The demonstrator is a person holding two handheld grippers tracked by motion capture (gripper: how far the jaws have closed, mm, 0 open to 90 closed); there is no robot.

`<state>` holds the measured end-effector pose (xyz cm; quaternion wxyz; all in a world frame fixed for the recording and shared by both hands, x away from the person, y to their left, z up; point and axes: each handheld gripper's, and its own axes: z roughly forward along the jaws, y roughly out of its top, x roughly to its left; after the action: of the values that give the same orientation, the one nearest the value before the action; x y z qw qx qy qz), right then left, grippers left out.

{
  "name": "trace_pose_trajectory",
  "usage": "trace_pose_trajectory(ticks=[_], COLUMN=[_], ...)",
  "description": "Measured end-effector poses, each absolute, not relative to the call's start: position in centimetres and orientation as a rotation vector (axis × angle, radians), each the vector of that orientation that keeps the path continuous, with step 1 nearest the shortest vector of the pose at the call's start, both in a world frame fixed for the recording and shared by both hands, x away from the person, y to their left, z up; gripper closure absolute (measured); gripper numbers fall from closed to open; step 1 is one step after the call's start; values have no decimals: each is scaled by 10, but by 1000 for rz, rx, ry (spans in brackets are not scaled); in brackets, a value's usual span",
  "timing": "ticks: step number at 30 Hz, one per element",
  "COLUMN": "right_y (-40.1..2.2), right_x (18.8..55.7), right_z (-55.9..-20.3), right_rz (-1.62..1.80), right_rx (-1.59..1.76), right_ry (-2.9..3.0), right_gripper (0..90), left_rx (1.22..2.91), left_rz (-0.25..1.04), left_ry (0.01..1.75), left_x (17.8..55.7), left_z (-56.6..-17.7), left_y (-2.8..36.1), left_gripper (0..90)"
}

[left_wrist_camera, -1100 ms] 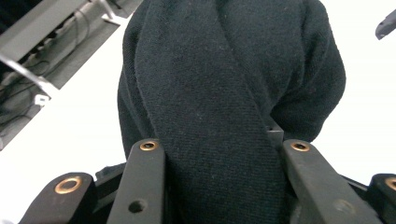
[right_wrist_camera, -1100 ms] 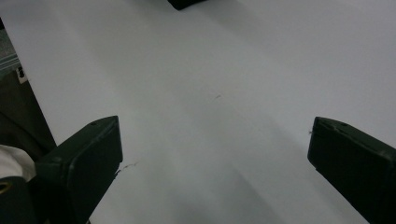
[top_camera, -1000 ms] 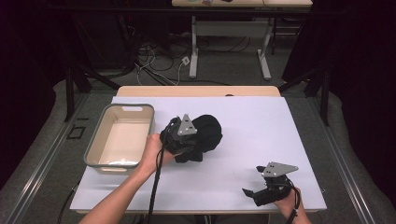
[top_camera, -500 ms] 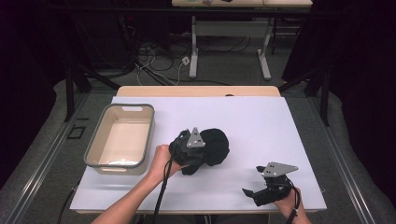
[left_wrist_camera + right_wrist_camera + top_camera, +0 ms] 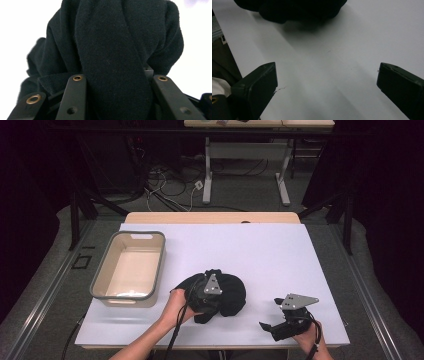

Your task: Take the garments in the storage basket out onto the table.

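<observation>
The left gripper (image 5: 207,306) is clamped on a black cloth (image 5: 229,295) near the front middle of the white tabletop (image 5: 280,255). In the left gripper view a thick band of the cloth (image 5: 112,62) runs straight down between the two black jaws, which press on it from either side, while the rest of the fabric bunches up ahead of and around them. From the high view the cloth looks like a rumpled heap resting on the tabletop just beyond and to the right of this gripper, though whether all of it touches the surface is hard to say, since the gripper and the hand (image 5: 175,304) cover its near edge.

The right gripper (image 5: 272,327) sits low near the front right corner of the tabletop, well apart from the cloth. Its jaws stand wide apart with bare white surface between them, and the dark heap (image 5: 292,8) lies farther ahead of it.

A grey-rimmed beige bin (image 5: 107,275) stands to the left of the left gripper, near the cloth but not touching it.
</observation>
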<state>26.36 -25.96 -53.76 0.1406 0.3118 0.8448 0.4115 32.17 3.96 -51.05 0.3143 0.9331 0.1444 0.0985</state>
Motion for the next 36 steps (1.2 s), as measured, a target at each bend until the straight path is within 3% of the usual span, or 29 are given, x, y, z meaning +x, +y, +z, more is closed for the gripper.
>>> trace_pose_trajectory(ticks=[12, 15, 29, 36], right_y=[-259, -259, -258, -257], right_x=[265, 265, 263, 264], right_z=[-538, -538, -537, -537], right_rz=[1178, 1174, 1176, 1169], right_rx=[897, 893, 898, 893], right_ry=[2456, 2457, 2462, 2475], right_gripper=[28, 28, 28, 29], left_rx=[2466, 2449, 2378, 2353], left_rz=[205, 190, 187, 221], left_ry=[412, 448, 530, 604], left_x=[317, 316, 303, 298], left_z=[-529, -532, -534, -534], left_y=[42, 42, 61, 81], left_gripper=[594, 489, 168, 58])
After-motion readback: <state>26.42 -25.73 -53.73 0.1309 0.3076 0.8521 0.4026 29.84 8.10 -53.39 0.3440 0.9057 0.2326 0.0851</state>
